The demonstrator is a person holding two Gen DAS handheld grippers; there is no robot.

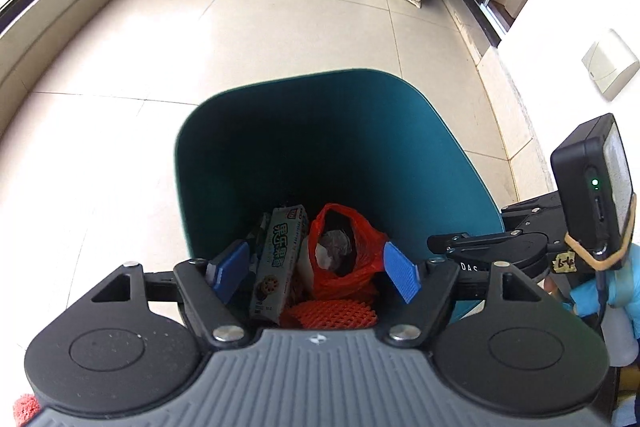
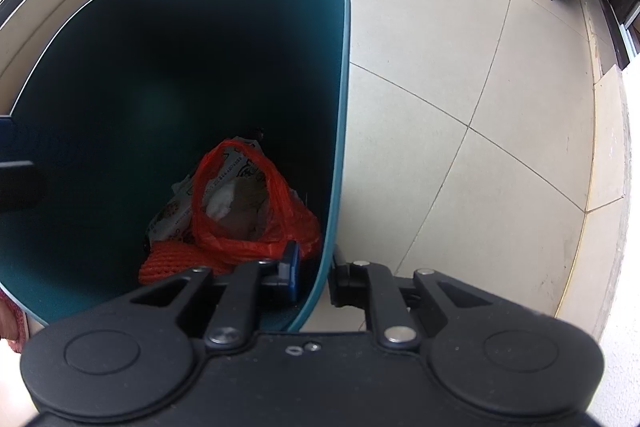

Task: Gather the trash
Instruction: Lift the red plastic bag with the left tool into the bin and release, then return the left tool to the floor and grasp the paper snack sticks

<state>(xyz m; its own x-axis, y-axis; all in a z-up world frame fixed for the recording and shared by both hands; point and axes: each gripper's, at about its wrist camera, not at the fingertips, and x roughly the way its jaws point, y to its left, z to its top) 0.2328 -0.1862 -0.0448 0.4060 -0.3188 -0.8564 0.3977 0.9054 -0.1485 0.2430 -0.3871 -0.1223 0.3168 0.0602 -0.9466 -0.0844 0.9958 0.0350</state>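
Hovering over the teal trash bin (image 1: 400, 147), the left gripper (image 1: 316, 271) stands spread wide with nothing between its blue pads. Below, at six o'clock in the bin, lie a snack box (image 1: 276, 263), a red plastic bag (image 1: 352, 255) and orange foam netting (image 1: 332, 313). The right gripper (image 2: 316, 275) is clenched on the bin's near wall at five o'clock of the rim.

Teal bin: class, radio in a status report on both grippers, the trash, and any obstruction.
Left gripper open over teal bin, nothing between pads. Right gripper clamped on bin wall. Snack box, red bag, orange netting inside. No obstruction seen.
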